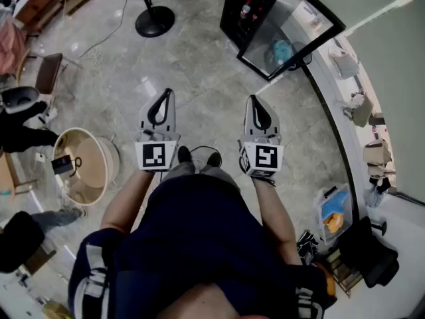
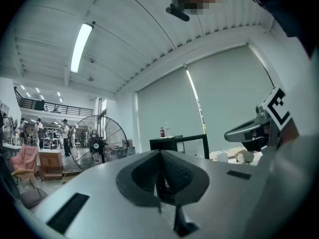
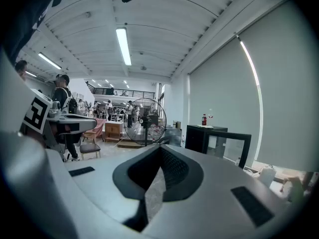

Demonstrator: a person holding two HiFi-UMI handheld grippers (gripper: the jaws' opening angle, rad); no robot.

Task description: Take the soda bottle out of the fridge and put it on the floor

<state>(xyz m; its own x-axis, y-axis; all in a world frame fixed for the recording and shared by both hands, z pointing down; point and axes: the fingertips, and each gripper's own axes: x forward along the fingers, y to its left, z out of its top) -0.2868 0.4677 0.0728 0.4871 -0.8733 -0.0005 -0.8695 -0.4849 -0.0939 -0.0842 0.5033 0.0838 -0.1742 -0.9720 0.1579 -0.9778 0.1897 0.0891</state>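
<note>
A small black fridge stands on the floor ahead and to the right, and its glass door is swung open. On the fridge's top stands a red soda bottle, also visible in the left gripper view as the bottle and in the right gripper view as the bottle. My left gripper and right gripper are held side by side in front of my body, far short of the fridge. Both are shut with nothing between the jaws; the tips meet in the left gripper and the right gripper.
A large floor fan stands left of the fridge, its round base on the marble floor. A round basket and a chair are at my left. A crate and clutter line the curved wall at right.
</note>
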